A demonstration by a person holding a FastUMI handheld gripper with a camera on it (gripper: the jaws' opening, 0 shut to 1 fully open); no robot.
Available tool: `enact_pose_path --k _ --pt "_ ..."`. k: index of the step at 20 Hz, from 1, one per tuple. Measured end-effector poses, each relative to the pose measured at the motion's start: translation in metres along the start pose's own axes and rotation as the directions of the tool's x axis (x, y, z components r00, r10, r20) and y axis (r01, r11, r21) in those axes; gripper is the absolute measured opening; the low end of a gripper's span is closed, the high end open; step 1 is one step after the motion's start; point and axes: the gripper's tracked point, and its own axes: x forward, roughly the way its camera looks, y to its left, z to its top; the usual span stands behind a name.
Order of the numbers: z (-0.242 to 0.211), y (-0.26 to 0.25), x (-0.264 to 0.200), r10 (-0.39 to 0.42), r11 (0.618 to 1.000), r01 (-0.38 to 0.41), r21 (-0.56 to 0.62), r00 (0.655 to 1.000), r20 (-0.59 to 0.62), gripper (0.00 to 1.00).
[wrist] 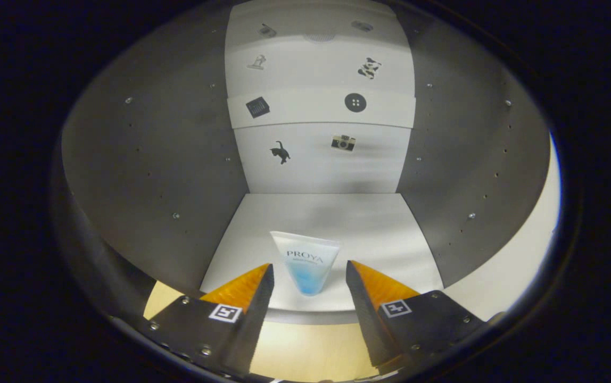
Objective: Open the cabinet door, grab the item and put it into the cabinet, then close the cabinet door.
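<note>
Interior of the open cabinet (146,159), seen along the gripper (309,276). Its fingers are spread apart and hold nothing. A small tube (306,263) stands cap-down on the cabinet floor (369,223) near the front lip, between and just beyond the fingertips, touching neither. Stickers mark the back wall (321,170) and the shelves above. The placing step appears finished; the door, probably the dark edge at left, is unclear. Next: back out without tipping the tube, then swing the door shut.
</note>
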Motion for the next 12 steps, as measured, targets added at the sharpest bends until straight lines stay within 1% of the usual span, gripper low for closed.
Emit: enact_pose_path --k 5,10,12 --pt "0.006 -0.002 -0.052 -0.023 1.000 0.025 -0.015 0.994 0.109 0.82" --pt "0.001 -0.008 -0.116 -0.071 0.995 0.084 -0.048 0.969 0.235 0.82" --pt "-0.005 -0.011 -0.141 -0.086 0.993 0.103 -0.049 0.960 0.267 0.82"
